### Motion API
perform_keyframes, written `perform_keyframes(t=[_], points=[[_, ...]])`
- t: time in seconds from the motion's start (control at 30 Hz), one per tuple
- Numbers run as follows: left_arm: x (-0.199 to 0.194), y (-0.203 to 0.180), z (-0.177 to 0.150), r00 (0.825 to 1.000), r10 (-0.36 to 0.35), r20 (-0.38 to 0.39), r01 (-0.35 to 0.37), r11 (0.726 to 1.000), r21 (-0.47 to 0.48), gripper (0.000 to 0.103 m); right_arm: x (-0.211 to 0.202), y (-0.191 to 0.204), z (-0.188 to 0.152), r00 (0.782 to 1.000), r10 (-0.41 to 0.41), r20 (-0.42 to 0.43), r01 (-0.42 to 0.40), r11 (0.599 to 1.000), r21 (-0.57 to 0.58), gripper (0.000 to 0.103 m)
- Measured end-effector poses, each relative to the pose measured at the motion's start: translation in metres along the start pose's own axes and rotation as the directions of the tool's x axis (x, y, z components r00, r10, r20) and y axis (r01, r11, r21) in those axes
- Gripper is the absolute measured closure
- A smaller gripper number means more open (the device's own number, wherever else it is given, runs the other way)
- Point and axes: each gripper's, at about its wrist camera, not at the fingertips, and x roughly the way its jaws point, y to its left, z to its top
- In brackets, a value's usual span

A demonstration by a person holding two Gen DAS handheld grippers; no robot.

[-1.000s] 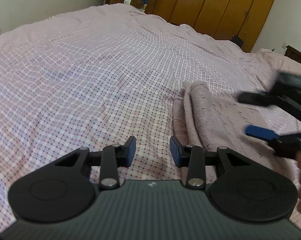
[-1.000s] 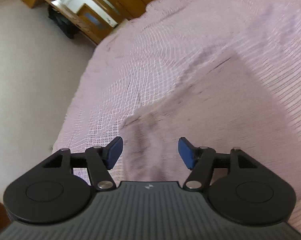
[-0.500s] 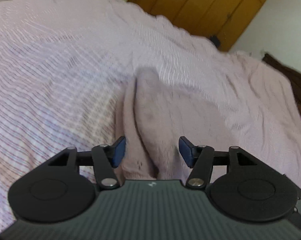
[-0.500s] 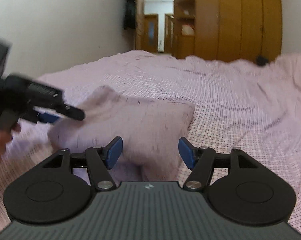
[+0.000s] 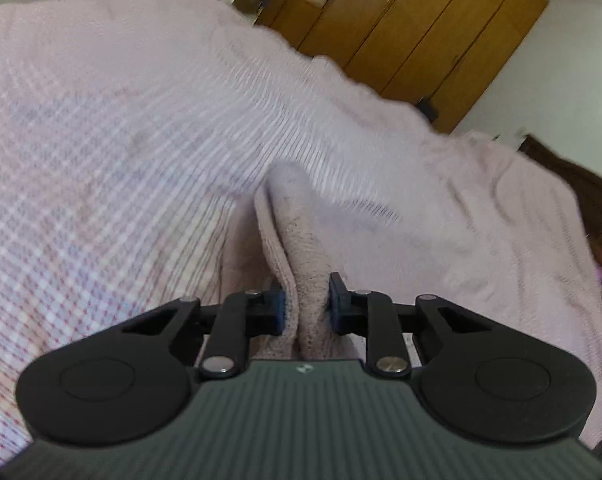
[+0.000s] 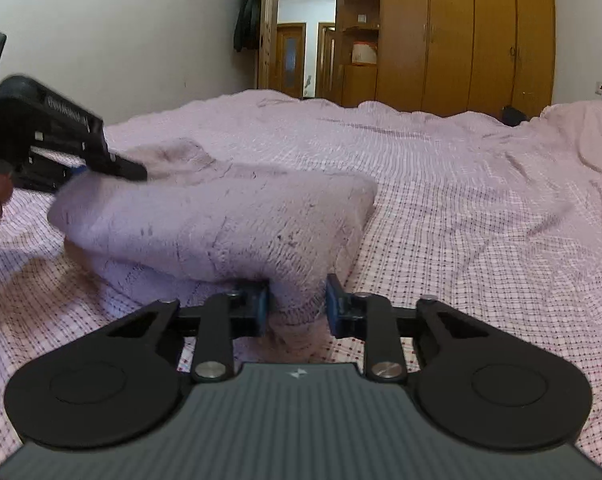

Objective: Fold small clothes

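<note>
Both jaws just closed. Left hand-held gripper [image 5: 305,300] and right hand-held gripper [image 6: 297,304] now pinch fluffy pink knit garment [image 6: 221,216] on checked bed [image 6: 481,208]. Ready to fold.

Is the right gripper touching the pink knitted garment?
Touching. The right wrist view shows the right gripper with both blue pads pressed against a bunched edge of the pink knitted garment.

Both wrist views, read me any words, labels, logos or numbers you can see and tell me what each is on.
No readable words or numbers.
Left tool: a strip of white lettering on its side, too blurred to read.
Left tool body: a small white logo mark, no letters.
Right tool body: the same small white mark, no letters.
Pink knitted garment, checked bedsheet, wooden wardrobe: no text.
</note>
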Motion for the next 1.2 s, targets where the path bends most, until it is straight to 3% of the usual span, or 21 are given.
perform_keyframes(t=[0.07, 0.2, 0.3, 0.47, 0.57, 0.73, 0.8, 0.93, 1.0, 1.1, 1.2], points=[[-0.005, 0.0, 0.005, 1.0, 0.019, 0.01, -0.019, 1.0, 0.022, 0.08, -0.005, 0.004, -0.001, 1.0, -0.028, 0.007, 0.029, 0.999, -0.028, 0.076], [0.006, -0.002, -0.003, 0.985, 0.171, 0.008, -0.17, 0.971, 0.168, 0.081, -0.009, 0.028, -0.008, 0.997, -0.077, -0.022, 0.073, 0.988, -0.135, 0.077], [0.014, 0.004, -0.01, 0.98, 0.201, -0.001, -0.197, 0.964, 0.178, 0.081, -0.009, 0.046, -0.018, 0.991, -0.131, -0.022, 0.122, 0.962, -0.246, 0.077], [0.0, -0.005, -0.007, 0.975, 0.221, 0.009, -0.218, 0.951, 0.218, 0.068, -0.023, 0.019, -0.01, 0.993, -0.054, -0.108, 0.043, 0.994, -0.102, 0.076], [-0.031, -0.011, -0.005, 0.967, 0.247, 0.068, -0.255, 0.943, 0.211, 0.07, -0.049, 0.001, -0.001, 0.993, -0.033, -0.113, 0.029, 0.999, -0.037, 0.076], [-0.058, -0.037, -0.015, 0.978, 0.162, 0.133, -0.193, 0.944, 0.267, 0.07, -0.06, -0.014, 0.029, 0.998, 0.055, -0.04, -0.053, 0.996, 0.071, 0.079], [-0.053, -0.049, -0.02, 0.981, 0.148, 0.128, -0.182, 0.932, 0.314, 0.071, -0.042, -0.012, 0.04, 0.991, 0.132, -0.033, -0.13, 0.989, 0.07, 0.097], [-0.023, -0.054, -0.029, 0.986, 0.16, 0.048, -0.166, 0.92, 0.355, 0.071, -0.009, 0.001, 0.04, 0.989, 0.12, -0.082, -0.116, 0.992, 0.051, 0.101], [-0.003, -0.05, -0.037, 0.982, 0.191, 0.009, -0.179, 0.902, 0.393, 0.076, 0.007, 0.004, 0.03, 0.988, 0.075, -0.132, -0.072, 0.997, 0.023, 0.103], [0.018, -0.039, -0.047, 0.978, 0.209, 0.026, -0.201, 0.888, 0.415, 0.078, 0.019, 0.005, 0.011, 0.99, 0.067, -0.122, -0.067, 0.998, 0.0, 0.103], [0.011, -0.045, -0.044, 0.977, 0.212, 0.036, -0.208, 0.885, 0.418, 0.079, 0.014, 0.011, 0.014, 0.992, 0.054, -0.113, -0.055, 0.998, -0.009, 0.103]])
